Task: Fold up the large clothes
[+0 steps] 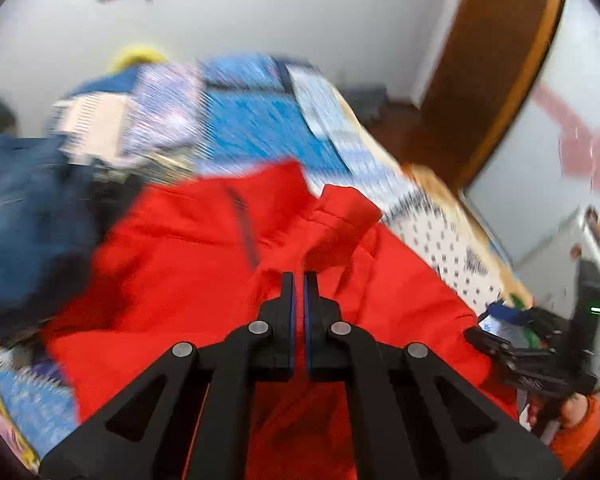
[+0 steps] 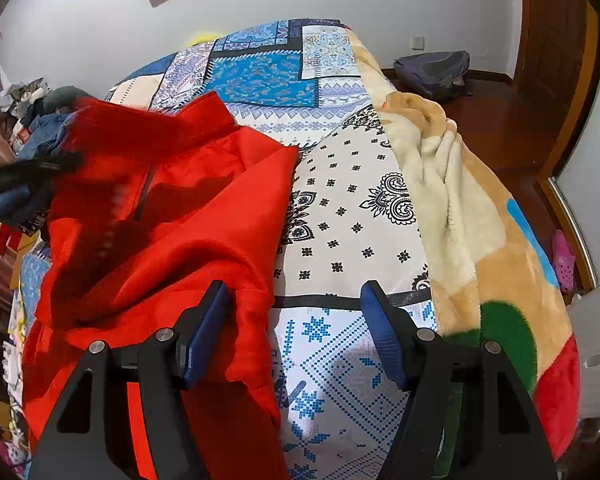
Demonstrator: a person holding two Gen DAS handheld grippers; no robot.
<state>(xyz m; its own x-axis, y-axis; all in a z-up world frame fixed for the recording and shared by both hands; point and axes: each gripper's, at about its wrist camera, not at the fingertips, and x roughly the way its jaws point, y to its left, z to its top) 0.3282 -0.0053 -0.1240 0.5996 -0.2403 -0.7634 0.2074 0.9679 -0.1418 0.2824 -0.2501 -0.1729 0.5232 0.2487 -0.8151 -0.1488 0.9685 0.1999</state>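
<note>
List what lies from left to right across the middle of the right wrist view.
Pile of clothes → red garment → patterned bedsheet → cream fleece blanket → wooden floor → pink shoe.

Red jacket (image 2: 172,216) on a blue-and-white patchwork-patterned bedsheet (image 2: 340,216), beside a beige blanket (image 2: 460,216).

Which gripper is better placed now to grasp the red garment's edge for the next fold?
Right. The right gripper is open, with the red garment edge between its fingers. The left gripper looks shut above the fabric.
</note>
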